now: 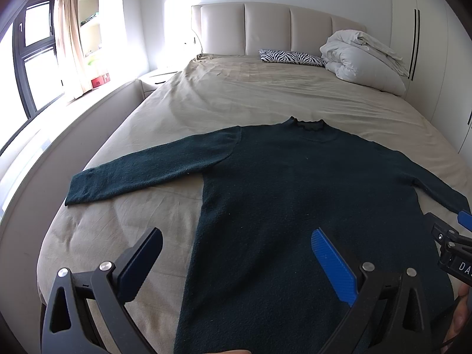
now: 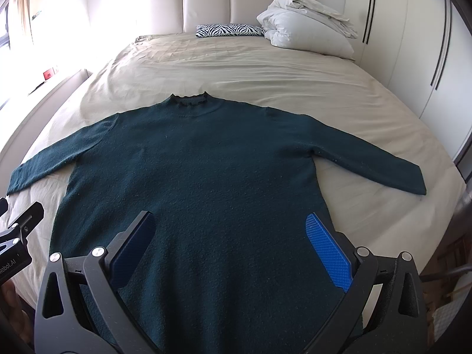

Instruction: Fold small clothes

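Beige bed carries a dark green sweater spread flat, sleeves out; left gripper and right gripper both hover released above its lower half.

Dark green sweater lies flat, sleeves spread, collar farthest away

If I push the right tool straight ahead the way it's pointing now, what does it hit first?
Most likely the dark green sweater: the open right tool points across its body toward the collar, with nothing else between. Height above the cloth is unclear, so it might skim over onto the beige bedsheet beyond.
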`<state>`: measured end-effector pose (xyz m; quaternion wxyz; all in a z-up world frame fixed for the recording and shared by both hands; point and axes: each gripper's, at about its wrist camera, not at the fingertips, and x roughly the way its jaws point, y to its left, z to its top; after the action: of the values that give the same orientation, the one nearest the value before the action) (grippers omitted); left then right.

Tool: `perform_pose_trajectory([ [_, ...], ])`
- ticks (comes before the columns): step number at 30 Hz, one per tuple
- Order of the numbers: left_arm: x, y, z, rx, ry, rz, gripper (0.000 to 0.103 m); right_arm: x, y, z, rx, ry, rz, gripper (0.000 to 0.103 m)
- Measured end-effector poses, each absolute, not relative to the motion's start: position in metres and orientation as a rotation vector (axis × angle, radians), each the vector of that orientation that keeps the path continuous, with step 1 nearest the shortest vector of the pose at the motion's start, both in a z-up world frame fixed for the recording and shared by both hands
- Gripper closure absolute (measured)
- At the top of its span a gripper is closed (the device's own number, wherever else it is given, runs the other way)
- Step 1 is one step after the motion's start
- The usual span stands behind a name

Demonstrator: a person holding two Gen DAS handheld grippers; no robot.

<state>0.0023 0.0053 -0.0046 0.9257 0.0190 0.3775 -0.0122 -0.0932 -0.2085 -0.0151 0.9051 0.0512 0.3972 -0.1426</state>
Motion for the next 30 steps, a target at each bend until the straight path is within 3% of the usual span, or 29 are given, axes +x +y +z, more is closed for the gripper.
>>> perform_pose_trajectory([
  [30,0.0023,0.0049,-0.0049,0.038,0.778,-0.025,0.000,-0.0923,-0.2070,-0.0200,0.105,0.827,-0.294,0.000],
])
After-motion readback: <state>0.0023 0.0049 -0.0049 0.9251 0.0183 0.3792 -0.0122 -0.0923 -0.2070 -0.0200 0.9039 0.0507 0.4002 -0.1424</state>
